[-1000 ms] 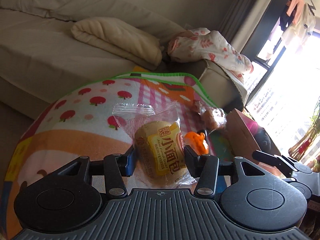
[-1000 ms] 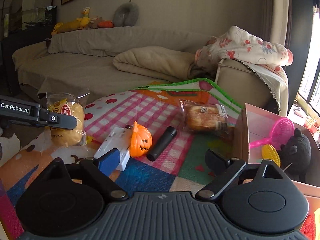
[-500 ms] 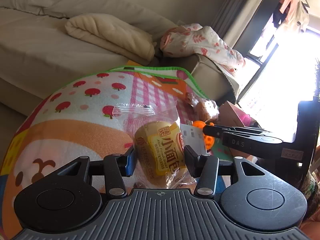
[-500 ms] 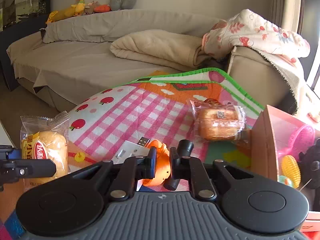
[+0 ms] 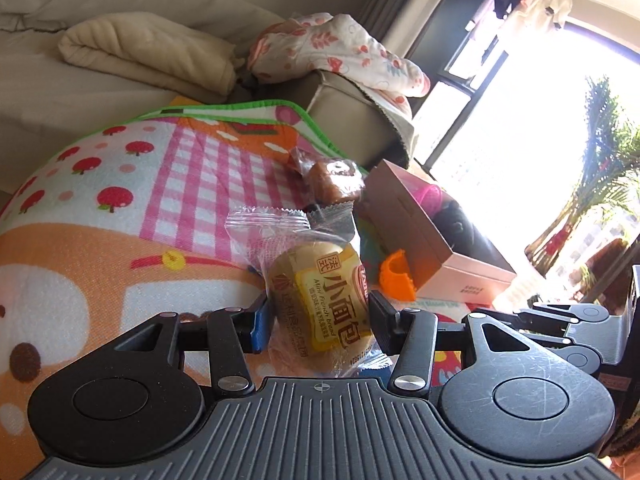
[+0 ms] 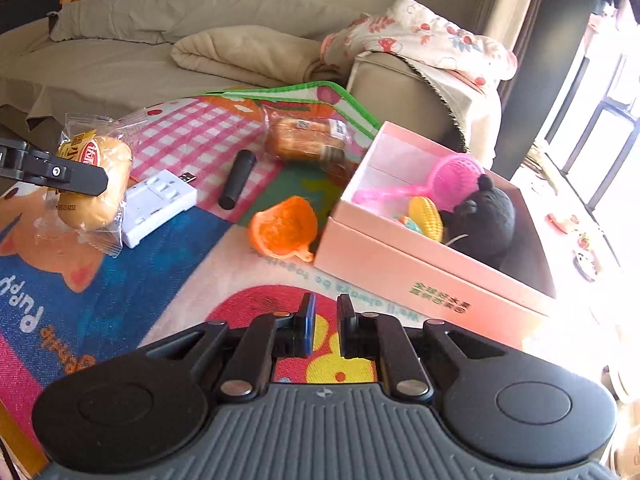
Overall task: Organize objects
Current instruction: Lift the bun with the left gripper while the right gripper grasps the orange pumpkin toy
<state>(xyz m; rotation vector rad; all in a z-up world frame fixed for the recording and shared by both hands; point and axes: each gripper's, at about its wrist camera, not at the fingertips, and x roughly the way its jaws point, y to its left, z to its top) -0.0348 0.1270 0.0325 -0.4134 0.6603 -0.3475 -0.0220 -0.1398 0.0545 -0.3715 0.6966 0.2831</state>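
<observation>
Bread in a clear wrapper, a mini French bread bun (image 5: pixel 320 304) with a yellow label, sits pinched between the 2 fingers of the left hand-held gripper (image 5: pixel 318 322), and it is lifted above the colourful play mat (image 5: pixel 120 184). In the right wrist view the same bun (image 6: pixel 94 184) hangs at the left edge, above the mat and just beside a white power adapter (image 6: pixel 160 208) that lies flat. The right hand-held gripper (image 6: pixel 323 330) has its fingers nearly pressed together, with only a thin gap and nothing between them, and it hovers over a red and yellow part of the mat. Near the adapter lies a black cylinder (image 6: pixel 238 184), and further back a second wrapped bread (image 6: pixel 306 138) rests by the green border of the mat. An orange pumpkin toy (image 6: pixel 284 226) lies tipped on its side, just beside the wall of a pink box (image 6: pixel 400 264). Inside the box there are a pink toy strainer (image 6: pixel 456 178), a yellow toy corn (image 6: pixel 426 216) and a black plush toy (image 6: pixel 486 216). Behind the mat stands a beige sofa (image 6: pixel 120 60) with a folded cream blanket (image 6: pixel 248 54) and a flowered cloth (image 6: pixel 420 36) over its arm.
</observation>
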